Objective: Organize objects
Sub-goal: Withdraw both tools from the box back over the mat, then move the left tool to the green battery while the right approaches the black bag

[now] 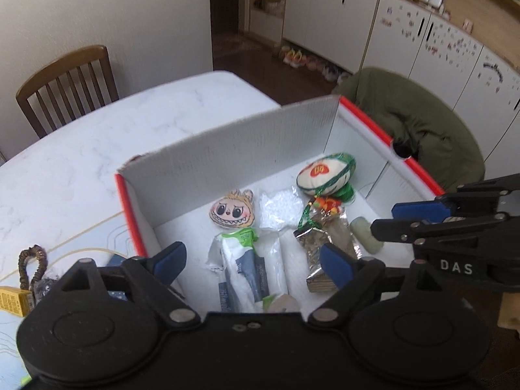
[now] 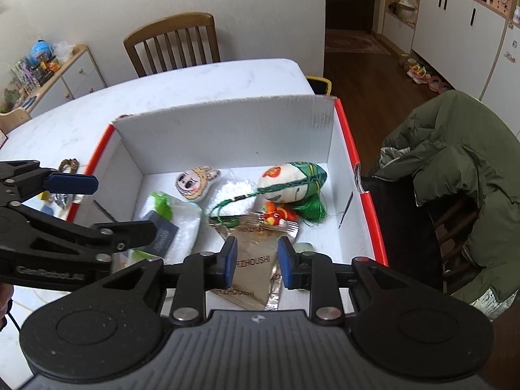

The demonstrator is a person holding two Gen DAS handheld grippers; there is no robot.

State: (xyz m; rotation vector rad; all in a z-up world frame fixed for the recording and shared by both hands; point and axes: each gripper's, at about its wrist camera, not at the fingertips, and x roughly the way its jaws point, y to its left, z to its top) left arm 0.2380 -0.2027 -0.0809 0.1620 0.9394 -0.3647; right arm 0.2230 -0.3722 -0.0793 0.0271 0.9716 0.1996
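White marbled surface (image 2: pixel 201 81) carries an open cardboard box (image 2: pixel 224 136) with red outer edges and white inside, far flap standing up; its near wall is hidden behind the tongs bodies in both views. Wooden chair (image 2: pixel 172 44) at the far side, green jacket (image 2: pixel 455 149) draped over another chair on the right, mostly cut off. Inside the box: white-and-grey wipes pack (image 1: pixel 250 266) left of centre, near end hidden under the left tongs body; gold foil packet (image 2: pixel 256 260) near-right, its print only partly readable; clear bag of white granules (image 1: pixel 279 208) in the middle; round stuffed pouch with green tassel (image 2: pixel 292 182) far right; small orange charm (image 2: pixel 276 214) just beside the tassel; flat toothy-face plush (image 1: pixel 232 209) far centre; pale green lump (image 1: pixel 365 234) near the right wall, too blurred to identify. Left tongs (image 1: pixel 253 263) spread wide open, hovering above the wipes pack, gripping nothing. Right tongs (image 2: pixel 256 265) part open, blue pads either side of the foil packet with gaps visible, not clamped. Outside the box on the left: brown beaded loop (image 1: pixel 31 265), yellow carton (image 1: pixel 13 299) cut by the frame edge, other small items there hard to make out.
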